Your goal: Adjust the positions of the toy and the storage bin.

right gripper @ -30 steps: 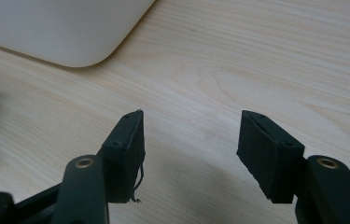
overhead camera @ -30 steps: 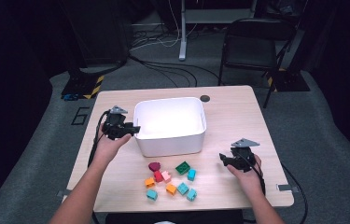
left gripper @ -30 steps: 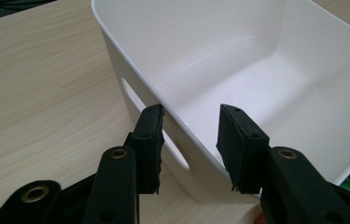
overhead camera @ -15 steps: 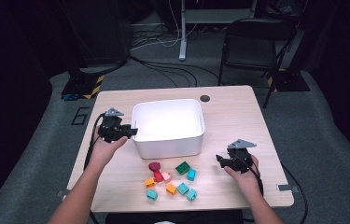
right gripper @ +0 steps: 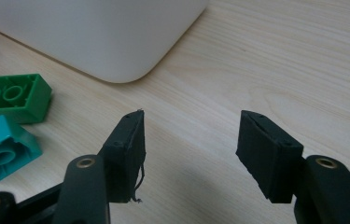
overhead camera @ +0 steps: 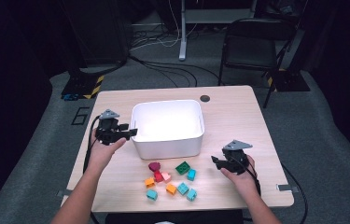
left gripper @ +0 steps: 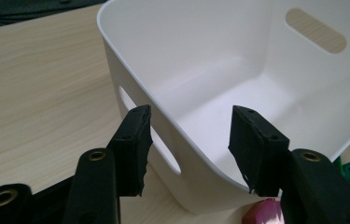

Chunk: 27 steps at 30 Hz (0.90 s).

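A white bin (overhead camera: pixel 168 142) stands mid-table, nothing inside it. My left gripper (overhead camera: pixel 133 133) is at its left rim. In the left gripper view its jaws straddle the bin wall (left gripper: pixel 116 79), one outside by the handle slot, one inside; my left gripper (left gripper: pixel 190 135) has just been opening, its pads off the wall. Several small blocks lie in front of the bin: a green one (overhead camera: pixel 182 167), a teal one (overhead camera: pixel 191 175), a magenta one (overhead camera: pixel 154 166). My right gripper (overhead camera: pixel 213 161) rests open to their right, with bare wood between its jaws (right gripper: pixel 191 140).
The green block (right gripper: pixel 11 97) and a teal block (right gripper: pixel 0 147) lie just left of the right gripper's jaws. The wooden table (overhead camera: pixel 238 116) has a cable hole (overhead camera: pixel 205 98) behind the bin. A folding chair (overhead camera: pixel 249 51) stands beyond the far edge.
The left gripper and the bin have shifted slightly left and toward the person. The right hand has barely moved.
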Available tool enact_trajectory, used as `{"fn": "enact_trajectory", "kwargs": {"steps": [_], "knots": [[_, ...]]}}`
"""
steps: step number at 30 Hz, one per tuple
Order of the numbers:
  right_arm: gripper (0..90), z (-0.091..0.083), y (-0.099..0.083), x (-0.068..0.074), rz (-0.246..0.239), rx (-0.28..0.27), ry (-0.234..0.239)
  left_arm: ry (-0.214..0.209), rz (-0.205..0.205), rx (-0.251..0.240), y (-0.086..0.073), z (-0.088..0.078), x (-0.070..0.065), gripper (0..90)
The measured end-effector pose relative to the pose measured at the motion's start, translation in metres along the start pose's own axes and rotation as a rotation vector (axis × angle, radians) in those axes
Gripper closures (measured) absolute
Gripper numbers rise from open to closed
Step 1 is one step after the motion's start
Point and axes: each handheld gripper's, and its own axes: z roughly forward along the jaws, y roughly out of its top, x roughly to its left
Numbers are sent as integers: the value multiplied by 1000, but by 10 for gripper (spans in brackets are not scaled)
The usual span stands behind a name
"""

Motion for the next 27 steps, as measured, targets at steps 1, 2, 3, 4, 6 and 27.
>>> {"fn": "enact_trajectory", "kwargs": {"steps": [1,2,3,4,6,27], "knots": [[412,0,1,2,-7,-2,5,-1,-13,-25,0,-4,1,471],[413,0,1,3,-6,2,8,5,-11,-31,1,-7,2,467],[414,0,2,4,-16,0,15,12,-8,-41,0,-9,2,464],[414,0,2,4,-16,0,15,12,-8,-41,0,-9,2,461],[417,0,3,7,-27,-7,26,23,-5,-51,-2,-16,6,460],[476,0,16,31,-105,-42,172,65,-18,-69,-74,-32,32,454]]}}
